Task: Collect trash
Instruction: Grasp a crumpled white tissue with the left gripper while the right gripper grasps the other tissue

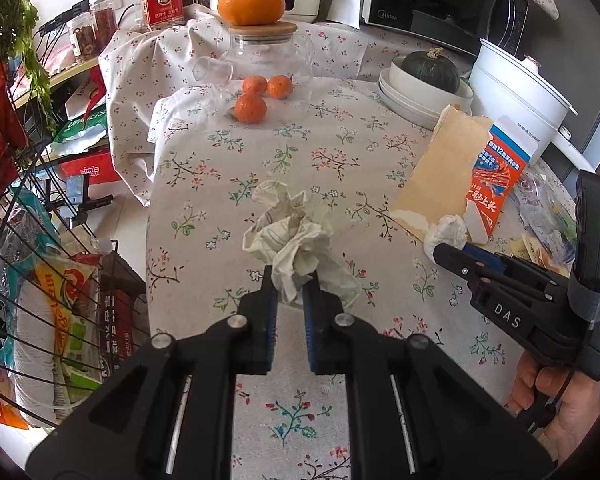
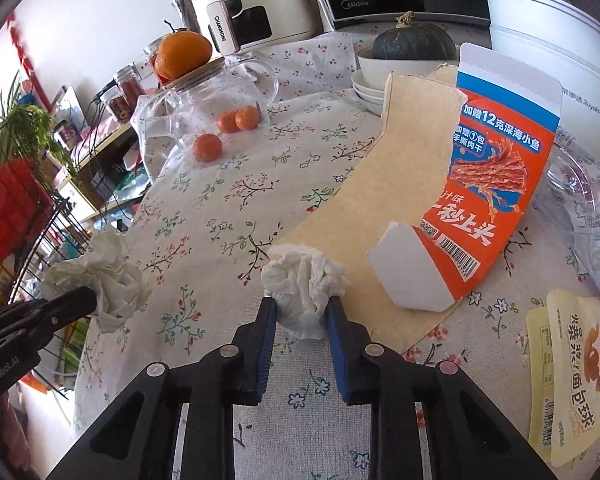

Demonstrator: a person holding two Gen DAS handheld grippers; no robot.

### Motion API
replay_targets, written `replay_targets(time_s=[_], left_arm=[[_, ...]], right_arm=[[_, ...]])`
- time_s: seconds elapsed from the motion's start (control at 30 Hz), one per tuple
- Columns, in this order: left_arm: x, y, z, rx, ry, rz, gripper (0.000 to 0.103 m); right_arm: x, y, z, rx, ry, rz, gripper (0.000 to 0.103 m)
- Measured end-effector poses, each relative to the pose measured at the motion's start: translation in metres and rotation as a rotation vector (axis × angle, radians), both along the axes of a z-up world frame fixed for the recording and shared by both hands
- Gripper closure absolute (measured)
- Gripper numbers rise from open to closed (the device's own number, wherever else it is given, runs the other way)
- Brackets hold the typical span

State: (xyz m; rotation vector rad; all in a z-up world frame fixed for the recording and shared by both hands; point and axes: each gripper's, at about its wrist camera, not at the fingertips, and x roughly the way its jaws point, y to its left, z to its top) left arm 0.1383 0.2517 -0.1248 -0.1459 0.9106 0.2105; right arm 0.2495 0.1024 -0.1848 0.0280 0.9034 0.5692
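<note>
My left gripper (image 1: 291,280) is shut on a crumpled printed paper wad (image 1: 290,232), held over the flowered tablecloth (image 1: 228,184). The same paper wad (image 2: 100,276) shows at the left of the right wrist view. My right gripper (image 2: 302,306) is shut on a crumpled white tissue (image 2: 304,284) at the near corner of a torn brown cardboard sheet (image 2: 360,200); the tissue (image 1: 448,234) also shows at its tip in the left wrist view. An orange snack box (image 2: 488,192) lies flattened on the cardboard. A yellow bread wrapper (image 2: 572,368) lies at the right.
Three mandarins (image 1: 256,98) lie beside a glass jar (image 1: 268,56) topped by a big orange (image 1: 251,0). Stacked bowls hold a green squash (image 1: 430,70). A white cooker (image 1: 520,92) and clear plastic (image 2: 584,200) crowd the right. A wire basket (image 1: 40,280) stands left of the table.
</note>
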Motion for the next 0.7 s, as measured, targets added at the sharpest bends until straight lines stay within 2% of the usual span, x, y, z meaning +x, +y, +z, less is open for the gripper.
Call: replay_targets(time_s=[0.07, 0.7], left_arm=[[0.0, -0.001, 0.001, 0.004, -0.003, -0.003, 0.09], [0.0, -0.029, 0.016, 0.013, -0.037, -0.04, 0.09]], right_arm=[[-0.002, -0.001, 0.002, 0.008, 0.001, 0.004, 0.088], [-0.017, -0.05, 0.039, 0.041, -0.04, -0.045, 0.089]])
